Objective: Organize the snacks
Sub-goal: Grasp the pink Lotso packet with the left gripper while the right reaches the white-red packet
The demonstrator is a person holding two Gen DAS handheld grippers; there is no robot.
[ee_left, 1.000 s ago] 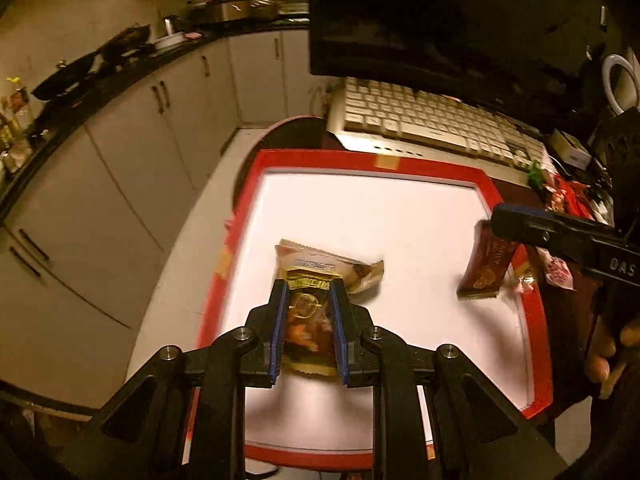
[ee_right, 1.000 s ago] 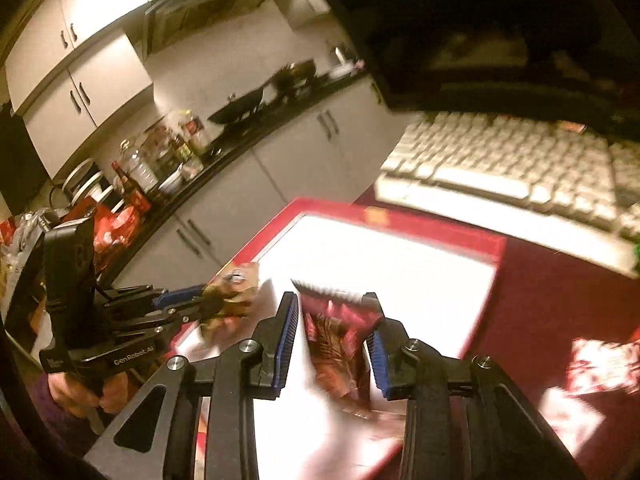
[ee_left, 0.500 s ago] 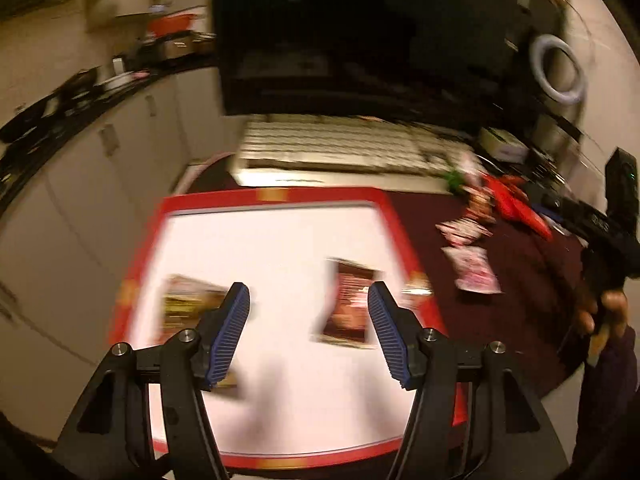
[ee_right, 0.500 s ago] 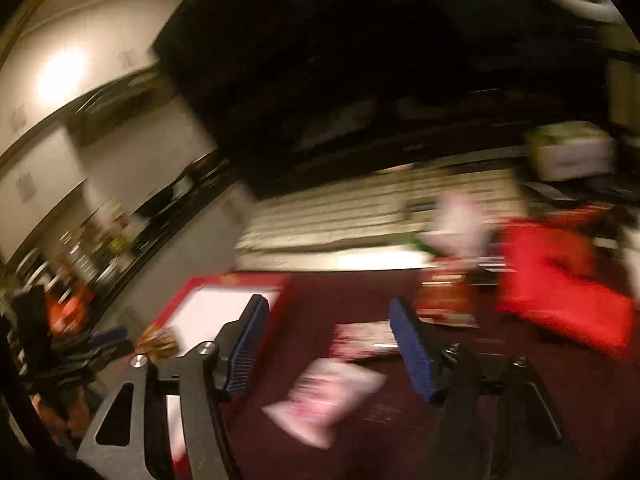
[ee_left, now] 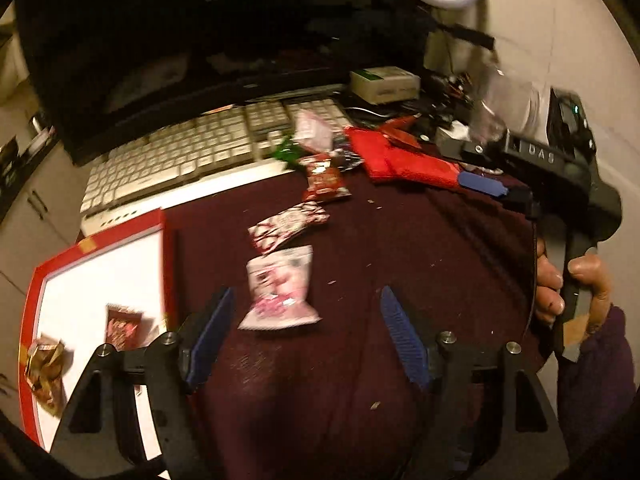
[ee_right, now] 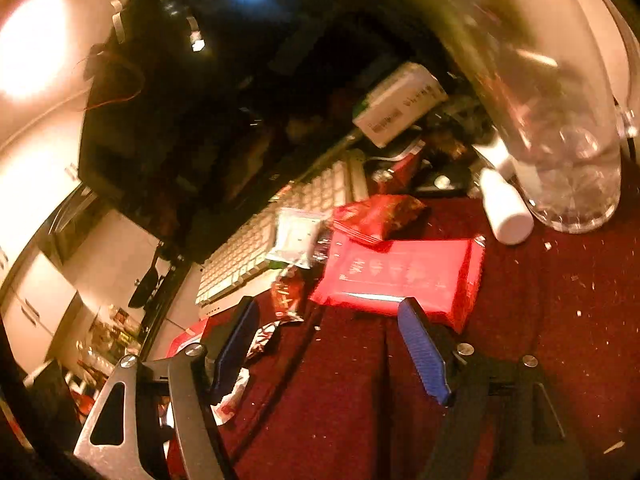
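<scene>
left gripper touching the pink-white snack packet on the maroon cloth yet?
Apart. The left wrist view shows the left gripper wide open, with the pink-white snack packet lying between its fingers and maroon cloth visible on both sides.

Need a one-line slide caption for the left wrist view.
Open left gripper hovers over a pink snack packet; two packets on the red-rimmed tray.

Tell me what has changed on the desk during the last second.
Both tools let go of their snack packets and swung right, off the red-rimmed tray to the loose snacks on the maroon cloth. The left tool now hangs open over the pink packet; the right tool is open near the red pack. The two released packets remain on the tray.
</scene>
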